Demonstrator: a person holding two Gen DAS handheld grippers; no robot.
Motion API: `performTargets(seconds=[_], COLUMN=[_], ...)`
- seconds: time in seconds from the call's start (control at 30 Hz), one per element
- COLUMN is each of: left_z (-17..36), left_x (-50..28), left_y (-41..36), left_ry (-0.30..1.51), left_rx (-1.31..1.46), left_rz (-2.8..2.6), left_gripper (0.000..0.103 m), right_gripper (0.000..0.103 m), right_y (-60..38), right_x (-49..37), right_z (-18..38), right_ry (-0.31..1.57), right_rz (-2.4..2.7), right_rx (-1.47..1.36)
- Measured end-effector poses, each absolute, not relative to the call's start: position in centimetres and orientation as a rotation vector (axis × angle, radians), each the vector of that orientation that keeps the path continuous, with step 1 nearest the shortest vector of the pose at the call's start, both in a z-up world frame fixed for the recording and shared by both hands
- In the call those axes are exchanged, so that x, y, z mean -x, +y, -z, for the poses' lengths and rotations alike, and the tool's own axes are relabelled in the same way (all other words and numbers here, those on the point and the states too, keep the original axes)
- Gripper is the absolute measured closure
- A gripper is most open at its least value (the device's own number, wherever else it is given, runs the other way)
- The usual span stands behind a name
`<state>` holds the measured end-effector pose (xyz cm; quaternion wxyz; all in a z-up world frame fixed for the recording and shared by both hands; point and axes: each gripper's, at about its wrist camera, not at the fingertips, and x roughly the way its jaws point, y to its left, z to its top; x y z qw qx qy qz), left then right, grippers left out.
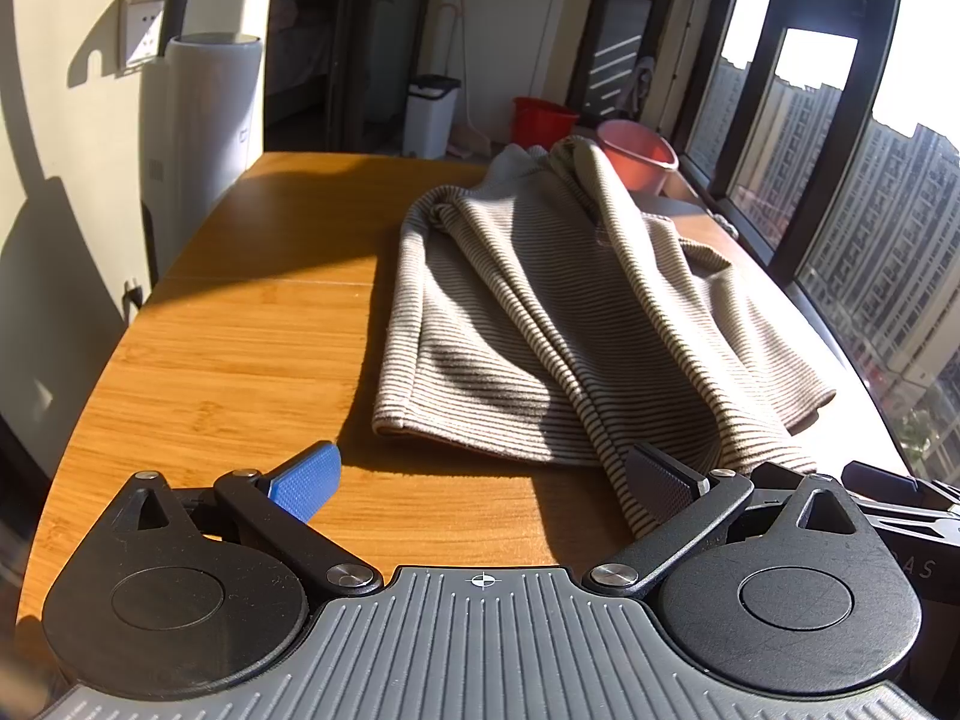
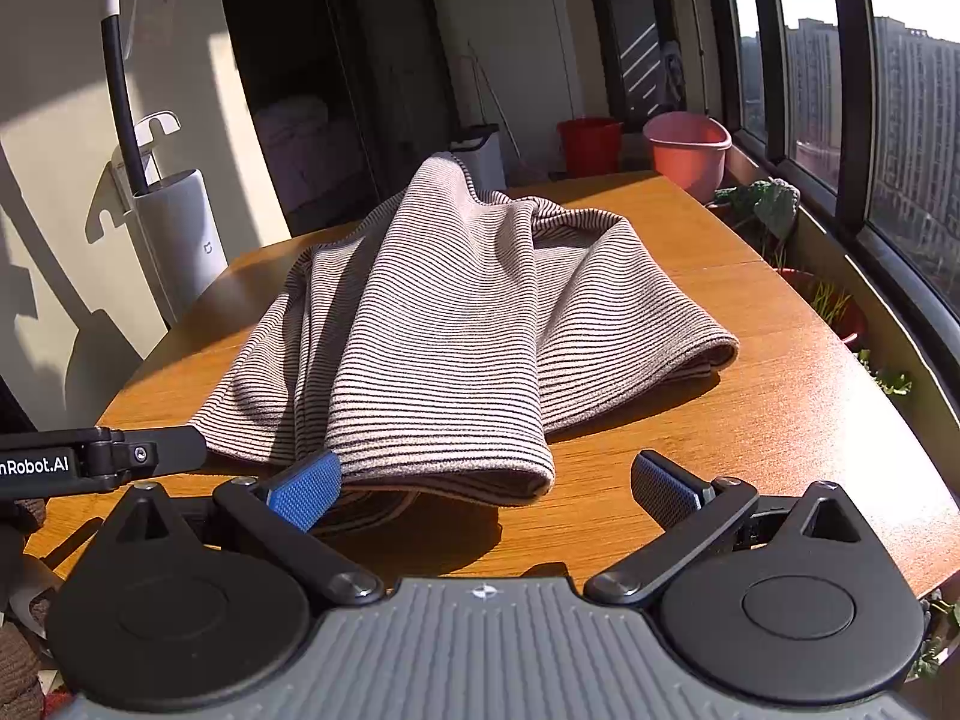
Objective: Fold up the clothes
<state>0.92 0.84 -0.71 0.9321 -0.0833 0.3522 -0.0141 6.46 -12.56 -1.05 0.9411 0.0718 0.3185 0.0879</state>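
The striped shirt point(image 1: 558, 312) is lying bunched and half folded on the wooden table point(image 1: 228, 360), its long axis running away from both claws toward 12 o'clock. The left claw point(image 1: 486, 480) is hanging with its fingers spread wide and holding nothing; the shirt's near hem is sitting at its 1 o'clock, and a hanging fold is draping down right at its right finger, though whether the two are touching I cannot tell. The right claw point(image 2: 486, 486) is likewise spread and empty, with the shirt point(image 2: 456, 324) lying from 11 to 12 o'clock and its rolled near edge sitting just beside the blue left pad point(image 2: 306, 489).

The right claw is looking the nearer to a clean edge, so I judge the coming pinch is turning on that rolled hem at its 11 o'clock.

The right view is showing the raised ridge of cloth and the folded corner at 2 o'clock; the left view is showing the flat left panel and its straight hem, which the ridge is hiding from the right.
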Motion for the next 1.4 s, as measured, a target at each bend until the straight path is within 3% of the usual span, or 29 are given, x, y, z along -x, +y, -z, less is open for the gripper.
performTargets(seconds=[0.67,1.03,1.33,1.4], left_z=[0.5,2.1,3.9,4.4], left_x=[-3.3,-11.7,-17.4,-17.5], left_y=[1.0,-1.2,0.1,0.4], left_ry=[0.727,0.733,0.764,0.749], left_rx=[0.152,0.061,0.085,0.09], left_rz=[0.05,0.142,0.169,0.187], left_gripper=[0.0,0.0,0.0,0.0], right_gripper=[0.0,0.0,0.0,0.0], right_y=[-13.1,-13.9,-13.8,-13.8], right_x=[-8.5,-18.6,-28.1,-27.5], right_z=[0.4,-1.9,2.6,3.1], right_ry=[0.64,0.619,0.78,0.705], right_rz=[-0.197,-0.239,-0.236,-0.227], right_rx=[-0.102,-0.137,-0.347,-0.363])
